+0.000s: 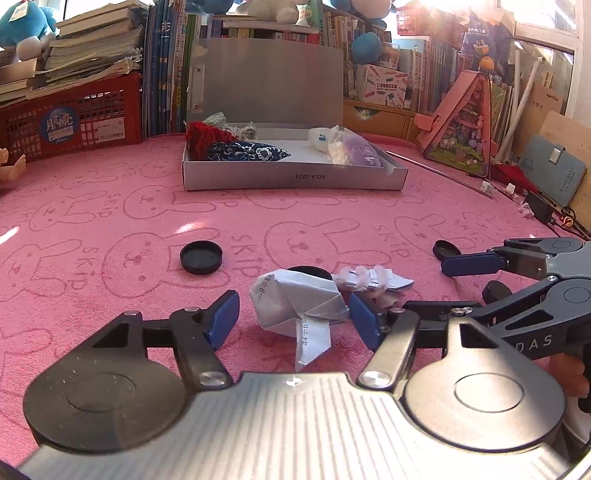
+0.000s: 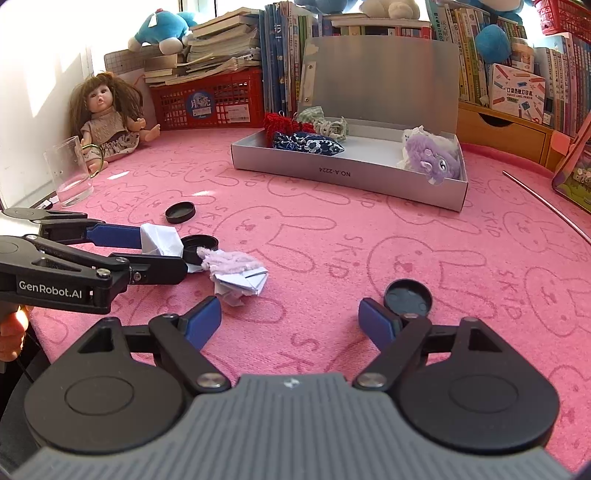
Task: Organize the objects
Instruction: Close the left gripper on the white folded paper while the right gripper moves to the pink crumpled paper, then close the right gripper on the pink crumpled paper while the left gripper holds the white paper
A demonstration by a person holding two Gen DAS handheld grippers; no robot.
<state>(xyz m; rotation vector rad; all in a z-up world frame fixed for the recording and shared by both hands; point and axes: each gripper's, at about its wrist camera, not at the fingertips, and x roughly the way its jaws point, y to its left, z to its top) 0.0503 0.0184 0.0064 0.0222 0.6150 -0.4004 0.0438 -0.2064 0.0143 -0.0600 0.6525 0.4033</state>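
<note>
- A pink terry cloth printed with rabbit outlines covers the surface.
- Upright rows of colourful books line the back.
- A light wooden drawer unit stands beneath some.
- Bright sunlight pours through the white-framed window.

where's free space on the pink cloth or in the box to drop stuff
Free: the box's middle floor, between the blue floral pouch and the purple plush; the pink cloth between the box and the black caps. Crowded: around the folded paper, between the left gripper's fingers.
</note>
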